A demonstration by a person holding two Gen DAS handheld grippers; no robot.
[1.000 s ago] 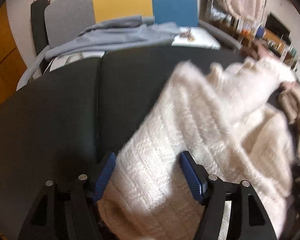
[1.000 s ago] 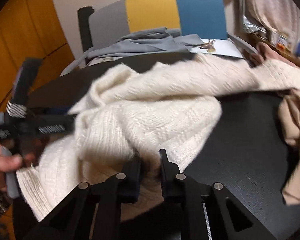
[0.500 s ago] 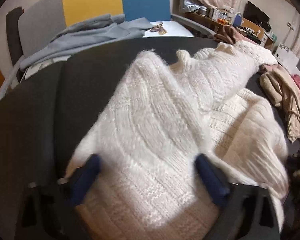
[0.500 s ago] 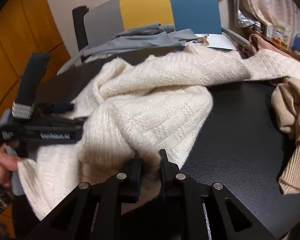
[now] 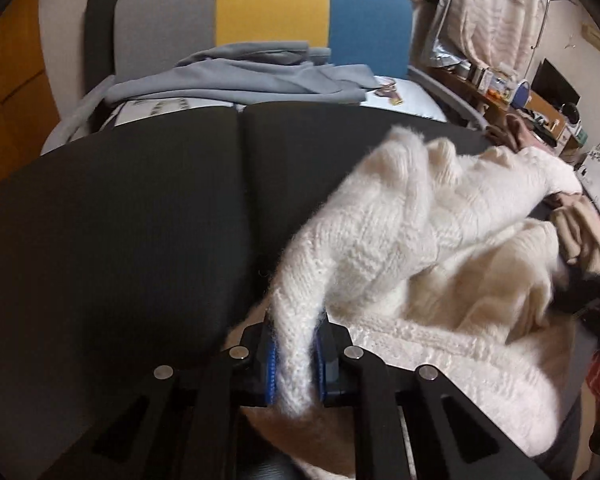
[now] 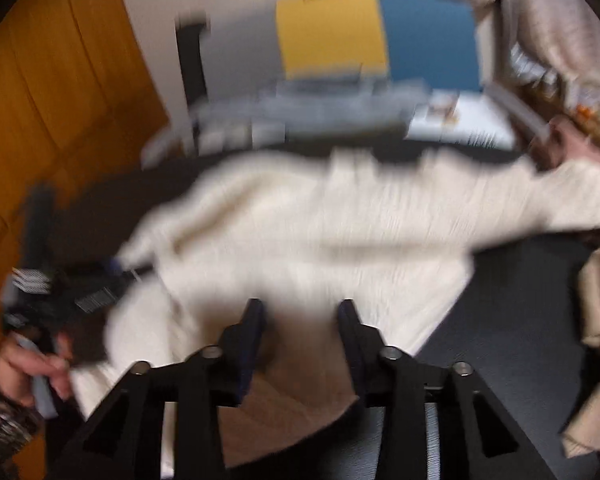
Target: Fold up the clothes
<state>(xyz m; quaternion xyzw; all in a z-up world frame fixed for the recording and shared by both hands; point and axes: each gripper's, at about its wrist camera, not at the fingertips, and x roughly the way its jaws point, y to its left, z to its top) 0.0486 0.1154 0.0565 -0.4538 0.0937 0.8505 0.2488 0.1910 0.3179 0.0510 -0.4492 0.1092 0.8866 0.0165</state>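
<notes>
Cream knit sweater heaped in loose bunches on the dark tabletop, no flat folded shape visible. Left claw pinched narrow on a ridge of the knit. Right claw spread wide over the sweater, gripping nothing, view blurred. Folding judged midway at most: smoothing and folds remaining. Beige garment bunched alongside.
</notes>
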